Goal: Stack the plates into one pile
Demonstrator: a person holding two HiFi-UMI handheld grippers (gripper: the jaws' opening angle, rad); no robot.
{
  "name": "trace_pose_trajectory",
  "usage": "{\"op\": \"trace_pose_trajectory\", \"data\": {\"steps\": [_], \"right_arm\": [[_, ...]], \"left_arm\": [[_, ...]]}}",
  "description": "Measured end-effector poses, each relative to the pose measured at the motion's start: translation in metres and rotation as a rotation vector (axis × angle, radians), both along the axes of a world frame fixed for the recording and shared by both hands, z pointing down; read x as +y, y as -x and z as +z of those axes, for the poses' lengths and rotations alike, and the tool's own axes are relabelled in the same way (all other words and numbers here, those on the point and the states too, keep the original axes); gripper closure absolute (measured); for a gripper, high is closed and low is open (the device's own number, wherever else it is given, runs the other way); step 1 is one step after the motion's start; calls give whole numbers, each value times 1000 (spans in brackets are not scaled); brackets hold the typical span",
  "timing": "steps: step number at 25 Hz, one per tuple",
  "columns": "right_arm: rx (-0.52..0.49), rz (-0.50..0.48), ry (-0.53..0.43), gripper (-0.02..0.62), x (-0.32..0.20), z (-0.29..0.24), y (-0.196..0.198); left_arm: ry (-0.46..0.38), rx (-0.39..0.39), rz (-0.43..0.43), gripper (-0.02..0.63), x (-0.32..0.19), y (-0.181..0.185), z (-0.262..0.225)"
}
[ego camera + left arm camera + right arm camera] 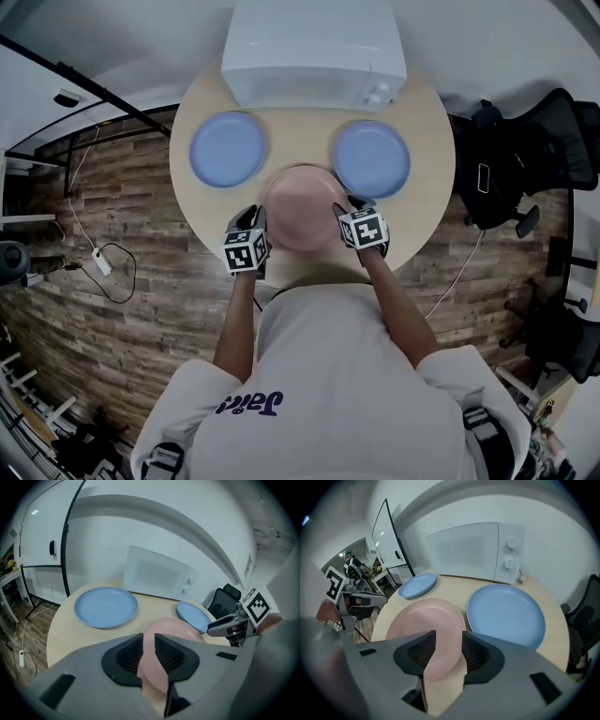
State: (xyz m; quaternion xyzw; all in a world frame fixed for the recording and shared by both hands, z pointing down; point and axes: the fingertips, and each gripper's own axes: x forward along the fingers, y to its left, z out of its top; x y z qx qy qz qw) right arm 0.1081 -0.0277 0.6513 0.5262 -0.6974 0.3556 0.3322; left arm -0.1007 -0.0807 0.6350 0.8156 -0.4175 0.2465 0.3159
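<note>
1. Nothing is stacked yet: all three plates lie apart, each flat on the round counter [427, 122].
2. The pink plate [302, 206] sits at the near edge, right in front of the person. The left blue plate [228, 149] and the right blue plate [372, 157] lie farther back on either side. The right blue one is just beside the pink rim and the left one a little farther off.
3. The left gripper [150, 653] is at the pink plate's left edge. Its jaws stand only slightly apart, with the pink rim showing in that narrow slot, and I judge they are not clamped on it.
4. The right gripper [448, 651] is at the plate's right edge. Its jaws are clearly apart, with the pink rim and bare counter visible through the gap, so there is no grip there either.
5. My read is that the first pick is being lined up on the pink plate. All the stacking is left to do: one plate onto another, then the third on top.
6. All three plates are empty, with nothing on them.
7. The white microwave [314, 52] stands at the back of the counter with its door closed, so whatever is inside can't be seen.
</note>
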Motion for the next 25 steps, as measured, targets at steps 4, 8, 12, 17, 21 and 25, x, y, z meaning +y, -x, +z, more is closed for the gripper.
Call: {"op": "trace_pose_trajectory", "data": {"steps": [4, 8, 12, 17, 21, 25], "right_arm": [[-11, 11, 64, 428, 12, 25, -8], [-20, 20, 100, 429, 17, 42, -11], [-26, 32, 115, 430, 18, 50, -14], [-40, 32, 130, 433, 18, 58, -16], [-45, 50, 132, 525, 18, 61, -19], [-47, 65, 131, 534, 16, 60, -19]], "left_arm": [[108, 17, 5, 424, 13, -6, 27], [164, 4, -2, 419, 24, -4, 48], [207, 21, -26, 420, 35, -1, 64], [212, 1, -29, 447, 33, 0, 75], [235, 8, -59, 513, 29, 2, 76], [256, 3, -72, 566, 29, 5, 76]]}}
